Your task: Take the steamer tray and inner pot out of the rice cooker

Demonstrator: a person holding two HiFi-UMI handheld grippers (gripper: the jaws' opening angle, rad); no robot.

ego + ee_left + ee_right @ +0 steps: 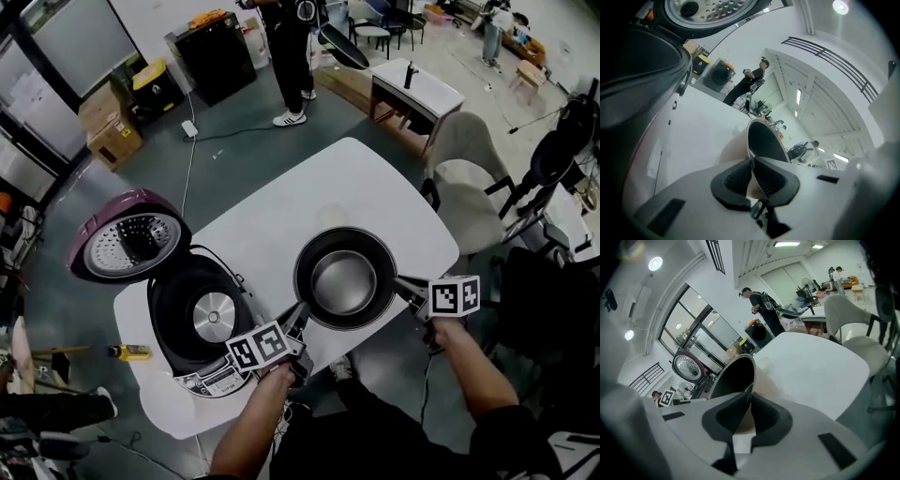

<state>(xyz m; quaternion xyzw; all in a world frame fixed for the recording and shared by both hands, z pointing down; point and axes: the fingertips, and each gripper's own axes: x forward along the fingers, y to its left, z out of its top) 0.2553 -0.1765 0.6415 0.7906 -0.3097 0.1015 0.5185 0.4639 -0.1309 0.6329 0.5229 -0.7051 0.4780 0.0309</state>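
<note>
Left gripper: jaws clamped on the inner pot rim, one pad inside the wall and one outside; the left gripper view shows the same pinch on the thin rim.

Right gripper: same grip on the opposite side of the rim, pads closed over the edge, dark pot interior just ahead.

Gripping at two opposite points makes sense. The pot is wide with no handles, so a one-sided pinch would let it tip.

The pot is level and mouth up, out of the rice cooker. It sits over the desk by the near edge, just beside the cooker. I can't tell whether the base touches the desk yet.

The cooker is at the near-left corner of the desk. Its lid is swung fully back and the cavity is empty down to the heating plate, so the pot step looks nearly done and only the set-down and release remain.

Steamer tray: not clearly visible. A pale disc on the desk beyond the pot could be it, but I can't confirm.

Risk: releasing one side before the base is seated would rock the pot.
</note>
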